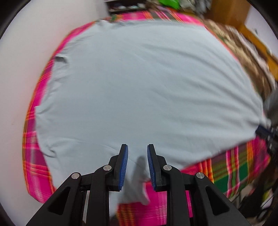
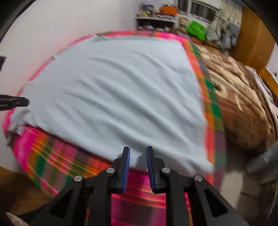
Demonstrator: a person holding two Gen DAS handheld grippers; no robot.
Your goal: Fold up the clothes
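Note:
A pale grey-blue garment (image 1: 139,87) lies spread flat on a bed with a pink plaid sheet (image 1: 234,166). My left gripper (image 1: 137,147) is open at the garment's near edge, where a corner of cloth droops down between and below the fingers. The other gripper's dark tip (image 1: 267,133) shows at the garment's right corner. In the right wrist view the garment (image 2: 113,95) is lightly wrinkled. My right gripper (image 2: 138,150) is open right at its near hem, over the plaid sheet (image 2: 60,156). The left gripper's tip (image 2: 15,102) is at the far left corner.
A white wall (image 1: 26,60) runs along the bed's left side. A brown patterned blanket (image 2: 243,104) is heaped to the right of the garment. Wooden furniture (image 2: 252,34), a green object (image 2: 196,27) and cluttered shelves (image 2: 156,15) stand behind. Both views are motion-blurred.

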